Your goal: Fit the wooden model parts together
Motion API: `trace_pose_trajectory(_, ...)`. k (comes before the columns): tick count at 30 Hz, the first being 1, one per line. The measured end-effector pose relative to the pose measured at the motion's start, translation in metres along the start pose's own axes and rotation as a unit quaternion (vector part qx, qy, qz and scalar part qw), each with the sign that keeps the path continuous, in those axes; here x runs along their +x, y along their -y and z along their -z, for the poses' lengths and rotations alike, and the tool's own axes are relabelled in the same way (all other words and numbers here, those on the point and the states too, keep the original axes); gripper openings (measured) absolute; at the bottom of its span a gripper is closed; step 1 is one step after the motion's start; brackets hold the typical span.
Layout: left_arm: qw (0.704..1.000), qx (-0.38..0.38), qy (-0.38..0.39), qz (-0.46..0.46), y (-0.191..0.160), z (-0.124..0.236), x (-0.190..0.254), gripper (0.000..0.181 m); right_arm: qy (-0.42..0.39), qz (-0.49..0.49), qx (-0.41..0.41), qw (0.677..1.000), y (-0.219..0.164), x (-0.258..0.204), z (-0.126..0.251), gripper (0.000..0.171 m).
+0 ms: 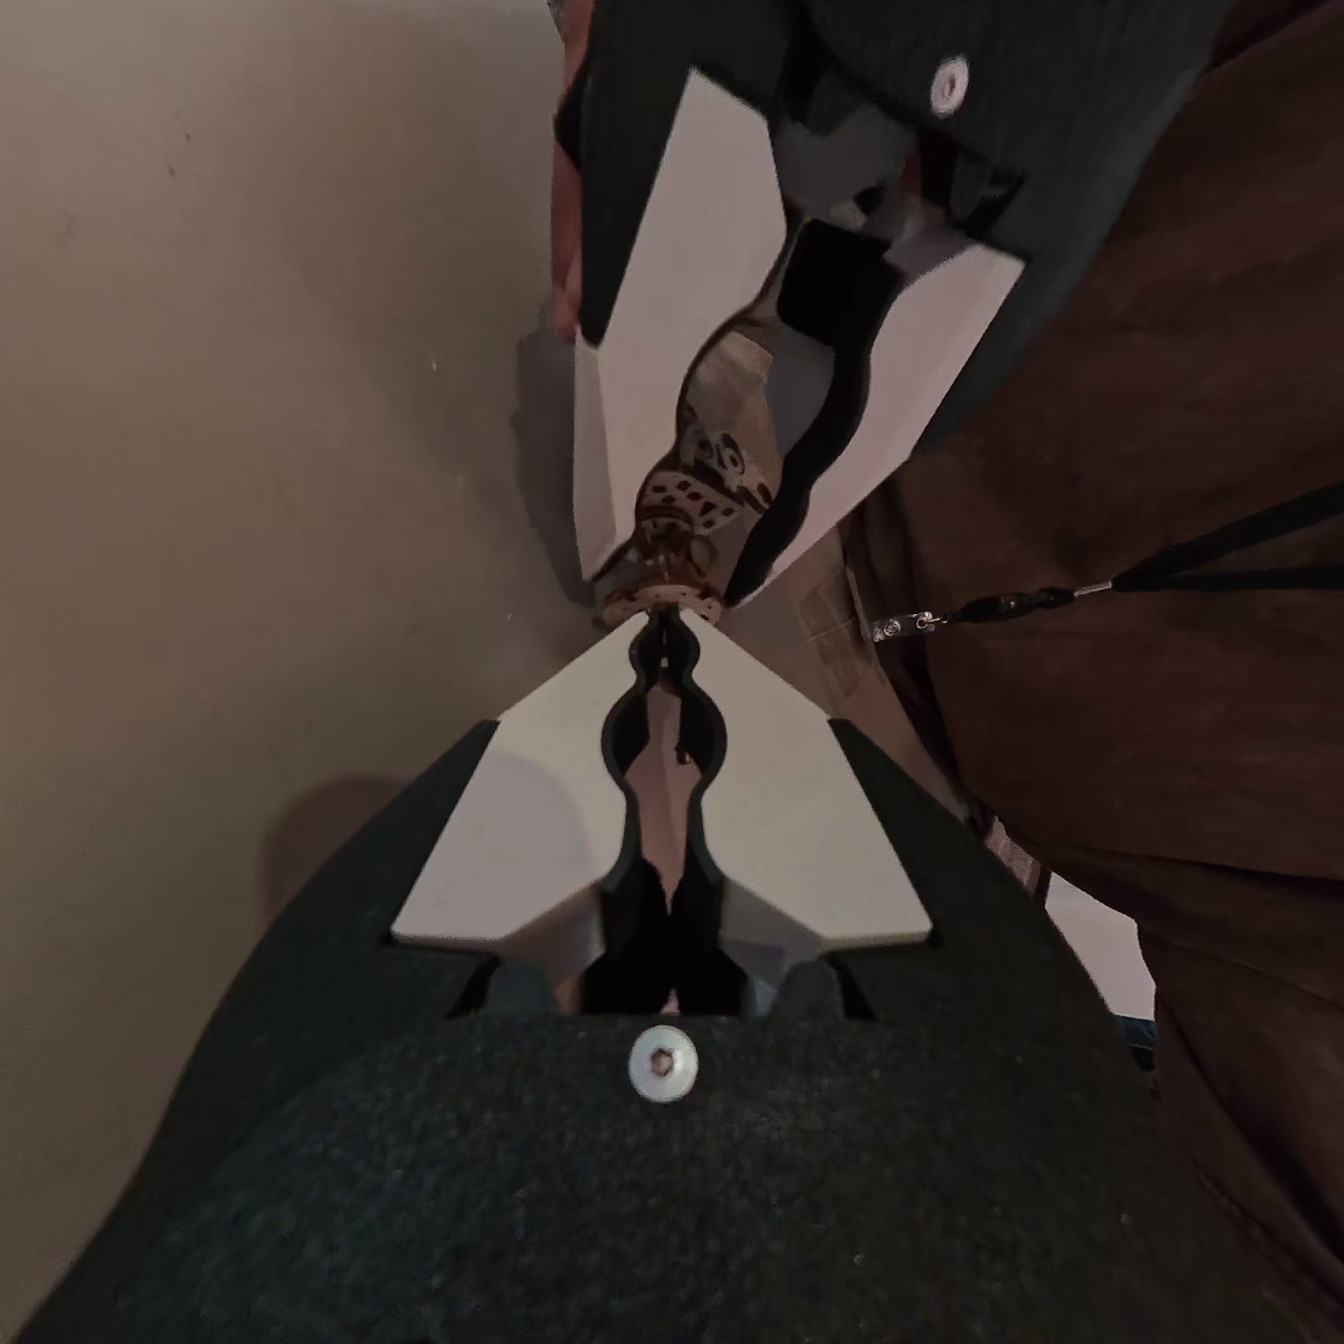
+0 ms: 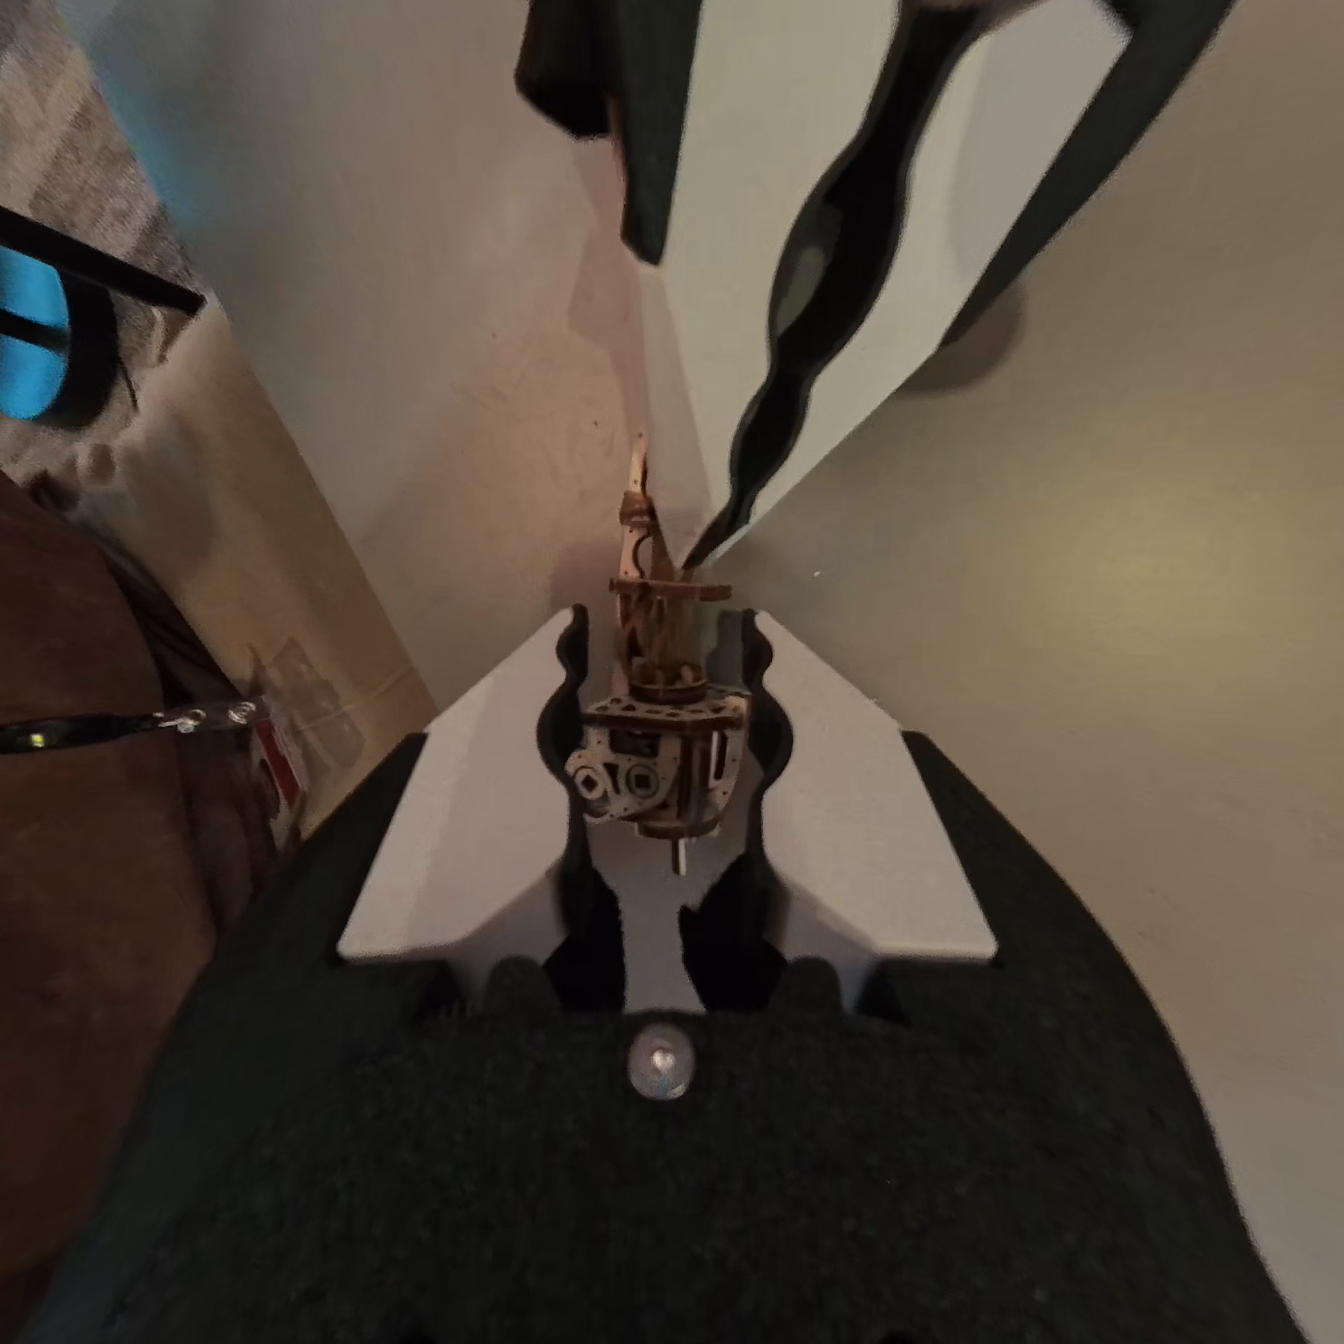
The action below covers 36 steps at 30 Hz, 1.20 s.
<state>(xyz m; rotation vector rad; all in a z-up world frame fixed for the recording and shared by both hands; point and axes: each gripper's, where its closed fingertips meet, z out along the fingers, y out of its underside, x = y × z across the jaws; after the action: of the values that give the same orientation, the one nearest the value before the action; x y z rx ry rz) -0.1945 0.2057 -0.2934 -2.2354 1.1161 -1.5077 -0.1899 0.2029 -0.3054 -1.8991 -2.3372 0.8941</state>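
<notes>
A small laser-cut wooden model (image 2: 654,756) with a perforated flange and a slender mast sits between my right gripper's fingers. My right gripper (image 2: 662,618) is shut on its body. In the left wrist view the right gripper (image 1: 665,582) comes down from the top with the model (image 1: 705,465), flange end toward me. My left gripper (image 1: 665,629) meets that flange tip to tip and is shut on a thin dark wooden piece (image 1: 678,716) that runs back between its jaws. In the right wrist view the left gripper (image 2: 691,560) pinches at the mast's crossbar (image 2: 669,585).
A plain beige surface (image 1: 218,436) lies behind both grippers. A person in a brown garment (image 1: 1127,654) is close on one side, with a black lanyard and metal clip (image 1: 902,625) hanging there. A blue and black object (image 2: 29,364) is at the far left edge. The tips of both grippers are at nearly the same place.
</notes>
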Motion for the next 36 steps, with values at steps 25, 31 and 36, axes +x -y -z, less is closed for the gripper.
trace_pose_trajectory(25,0.998,0.068,0.003,0.005,0.006,0.021,0.002,0.000,0.016,-0.017,0.094,0.995,0.024,0.013,0.005,0.020)
trace_pose_trajectory(31,0.997,0.071,0.005,0.019,0.002,0.023,-0.004,0.000,-0.046,0.037,0.091,0.994,0.025,0.017,0.006,0.017)
trace_pose_trajectory(36,0.997,0.070,0.005,0.020,0.004,0.022,-0.005,0.000,-0.101,0.085,0.074,0.988,0.026,0.020,0.006,0.014)
